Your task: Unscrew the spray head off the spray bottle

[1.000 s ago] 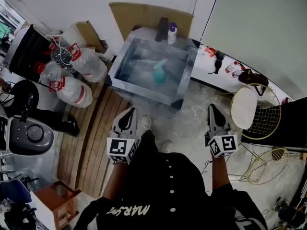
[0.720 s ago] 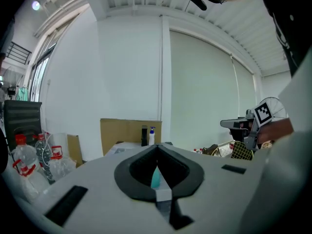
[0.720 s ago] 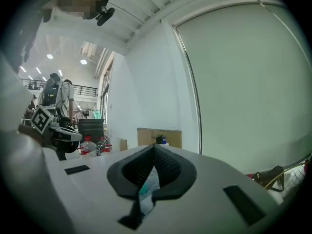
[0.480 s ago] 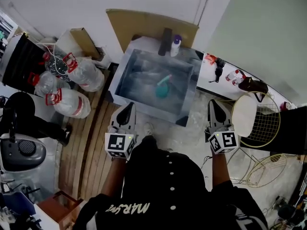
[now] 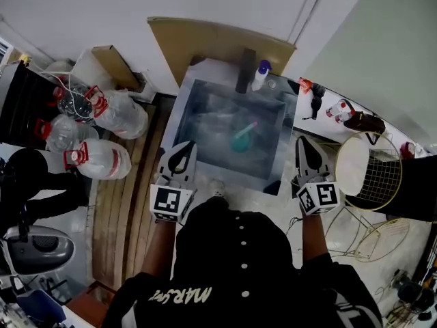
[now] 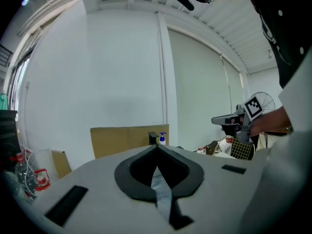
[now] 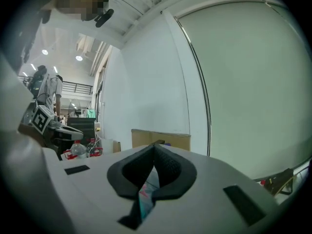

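Tongs on both sides are pressed fully together and hold nothing: the left tongs (image 6: 157,146) hang in the air over the near-left corner of the steel basin (image 5: 194,91), and the right tongs (image 7: 155,146) hang just past its near-right corner. The teal spray bottle (image 5: 242,139) lies inside the basin, toward its right half and well apart from both tongs. Glare on the metal smears it, so its head end is too blurred to read. Only the head view shows the bottle, because each gripper view looks level over the basin and the gripper's own body covers the inside. A sliver of teal and red shows in the slot under the right tongs, too small to identify. At the basin's far rim, the left gripper view shows a white bottle (image 6: 162,138) with a blue cap beside a dark block (image 6: 153,138), with a cardboard sheet (image 6: 124,140) behind them. In the right gripper view, the tongs hide both the bottle and the block. Water jugs (image 5: 102,159) lie left of the basin. A wire stool (image 5: 369,166) stands to its right, partly cut off by the surface (image 5: 321,118) there.
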The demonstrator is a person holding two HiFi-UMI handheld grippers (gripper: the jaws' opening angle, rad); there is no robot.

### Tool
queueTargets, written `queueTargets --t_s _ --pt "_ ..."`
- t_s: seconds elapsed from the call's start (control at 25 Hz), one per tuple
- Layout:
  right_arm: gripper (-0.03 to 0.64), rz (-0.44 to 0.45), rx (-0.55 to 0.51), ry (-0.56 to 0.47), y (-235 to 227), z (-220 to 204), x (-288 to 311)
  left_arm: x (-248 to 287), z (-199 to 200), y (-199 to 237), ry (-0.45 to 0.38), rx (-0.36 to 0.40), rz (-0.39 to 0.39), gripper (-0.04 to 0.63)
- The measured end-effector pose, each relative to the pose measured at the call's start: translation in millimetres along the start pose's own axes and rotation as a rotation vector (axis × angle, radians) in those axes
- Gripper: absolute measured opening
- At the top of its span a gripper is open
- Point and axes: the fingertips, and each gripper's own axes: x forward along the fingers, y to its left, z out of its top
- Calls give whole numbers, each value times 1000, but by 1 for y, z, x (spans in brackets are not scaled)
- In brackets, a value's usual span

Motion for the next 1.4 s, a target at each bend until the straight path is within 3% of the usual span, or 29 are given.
queueTargets --t_s 0.24,0.44,0.64,0.84,1.0,1.28,1.4 --pt "12 -40 10 55 6 -10 27 26 -16 17 53 -24 -133 23" --pt "12 -35 4 135 8 -31 42 52 -38 21 121 47 -216 23" --pt "12 64 -40 241 15 -65 60 85 -77 -2 200 75 -359 23" --pt "12 173 -93 353 24 -102 77 117 -121 -24 306 154 -430 23" --pt "12 236 -104 396 36 -120 91 140 -156 -45 354 203 -618 25" --pt "12 237 -22 470 37 -153 108 169 -208 -65 409 259 -799 32" --pt "12 222 51 491 39 -173 110 174 -237 -74 465 319 -839 104"
